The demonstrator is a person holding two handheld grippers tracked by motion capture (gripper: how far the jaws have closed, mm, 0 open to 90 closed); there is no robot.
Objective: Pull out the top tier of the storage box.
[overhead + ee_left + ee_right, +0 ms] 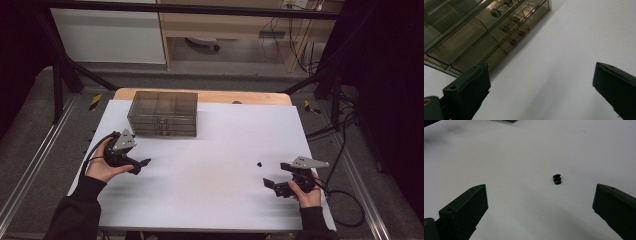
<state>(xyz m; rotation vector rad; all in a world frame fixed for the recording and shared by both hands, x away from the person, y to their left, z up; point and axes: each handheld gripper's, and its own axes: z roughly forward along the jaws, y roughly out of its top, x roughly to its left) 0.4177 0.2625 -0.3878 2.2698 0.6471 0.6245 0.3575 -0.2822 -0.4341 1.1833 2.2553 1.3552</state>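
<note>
A smoky transparent drawer box (162, 113) stands at the back left of the white table; its drawer fronts with small round knobs (499, 27) slant across the left gripper view. My left gripper (141, 165) is open just in front of the box and to its left, holding nothing (541, 87). A small black object (260, 163) lies on the white surface right of centre. My right gripper (276, 176) is open a short way in front of that object, which sits ahead between the jaws (557, 179), untouched.
The white sheet (210, 175) covers a wooden tabletop whose far edge (200, 95) shows behind the box. Black frame posts and cables stand at both sides of the table. A cable (345, 200) trails off the right edge.
</note>
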